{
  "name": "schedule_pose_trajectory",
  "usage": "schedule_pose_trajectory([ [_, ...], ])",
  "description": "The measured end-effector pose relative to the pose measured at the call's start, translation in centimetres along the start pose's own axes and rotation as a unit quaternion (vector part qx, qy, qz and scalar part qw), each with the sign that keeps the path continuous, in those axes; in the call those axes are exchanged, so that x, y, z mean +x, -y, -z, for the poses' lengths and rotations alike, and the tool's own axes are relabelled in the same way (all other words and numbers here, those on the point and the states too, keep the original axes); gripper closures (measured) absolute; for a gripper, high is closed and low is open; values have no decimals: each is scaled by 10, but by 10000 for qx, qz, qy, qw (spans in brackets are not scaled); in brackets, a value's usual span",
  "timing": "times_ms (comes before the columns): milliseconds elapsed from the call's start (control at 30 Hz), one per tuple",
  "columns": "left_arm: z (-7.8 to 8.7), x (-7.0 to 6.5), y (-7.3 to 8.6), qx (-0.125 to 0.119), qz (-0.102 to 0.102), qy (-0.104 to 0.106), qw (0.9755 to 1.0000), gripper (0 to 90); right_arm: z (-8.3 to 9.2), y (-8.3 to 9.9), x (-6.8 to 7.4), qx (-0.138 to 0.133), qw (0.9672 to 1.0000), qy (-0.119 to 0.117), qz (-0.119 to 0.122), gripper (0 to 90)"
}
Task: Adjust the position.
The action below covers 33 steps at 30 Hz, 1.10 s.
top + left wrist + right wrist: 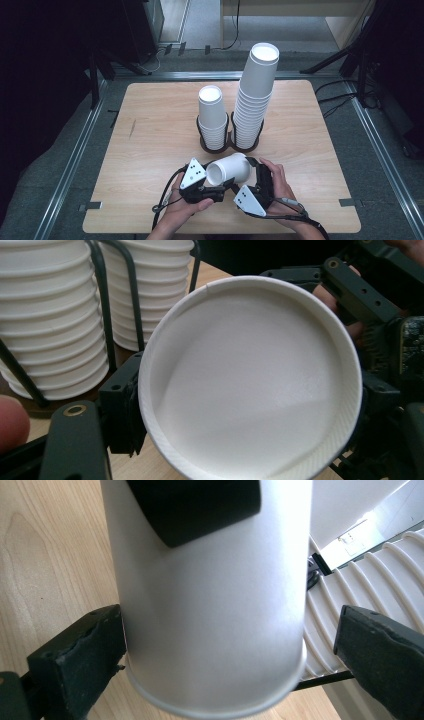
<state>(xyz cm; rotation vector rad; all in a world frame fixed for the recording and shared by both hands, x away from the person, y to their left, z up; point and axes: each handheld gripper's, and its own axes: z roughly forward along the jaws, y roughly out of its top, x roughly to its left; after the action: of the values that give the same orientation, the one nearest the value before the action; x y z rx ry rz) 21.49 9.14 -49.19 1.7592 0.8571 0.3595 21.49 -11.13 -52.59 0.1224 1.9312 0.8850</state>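
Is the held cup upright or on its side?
On its side: the cup lies level between the grippers, its open mouth facing left in the high view.

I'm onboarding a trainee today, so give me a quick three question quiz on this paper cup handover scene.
1. True or false: the single paper cup stands upright on the table.
2. Which stack in the black wire holder is higher, seen from the high view: A the left stack, B the right stack?
3. Which gripper clamps the cup, and which stands open beside it?

Key
1. False: it lies sideways, held.
2. B.
3. The left gripper clamps its rim; the right gripper is open, one pad clear of the cup.
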Motion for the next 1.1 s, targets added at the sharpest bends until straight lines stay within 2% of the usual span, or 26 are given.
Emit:
schedule_pose_trajectory([
  [100,0,2,1,-20,62,-143,9999,226,1,0,-1,5,10000,0,-42,0],
  [200,1,6,1,-59,194,-109,9997,226,2,1,-4,15,9999,18,-167,0],
  [300,1,7,2,-220,253,-143,9993,226,4,1,-6,2,9995,-20,-318,0],
  [467,5,11,1,-365,359,-206,9985,227,8,-1,-9,-27,9992,-23,-408,0],
  [533,8,12,0,-493,364,-215,9979,227,10,-2,-11,-53,9983,-54,-581,0],
  [567,10,12,0,-562,375,-223,9975,227,12,-2,-14,-64,9965,-69,-825,0],
  [667,14,13,-2,-753,366,-224,9962,227,16,-1,-20,-134,9908,-82,-1343,0],
  [800,17,16,-2,-904,389,-262,9948,228,19,-1,-26,-145,9863,20,-1642,0],
  [1067,20,13,-3,-1184,271,-343,9920,230,28,-6,-38,-171,9716,217,-2350,0],
  [1100,20,12,-3,-1215,267,-332,9917,230,30,-8,-40,-180,9679,266,-2494,0],
])
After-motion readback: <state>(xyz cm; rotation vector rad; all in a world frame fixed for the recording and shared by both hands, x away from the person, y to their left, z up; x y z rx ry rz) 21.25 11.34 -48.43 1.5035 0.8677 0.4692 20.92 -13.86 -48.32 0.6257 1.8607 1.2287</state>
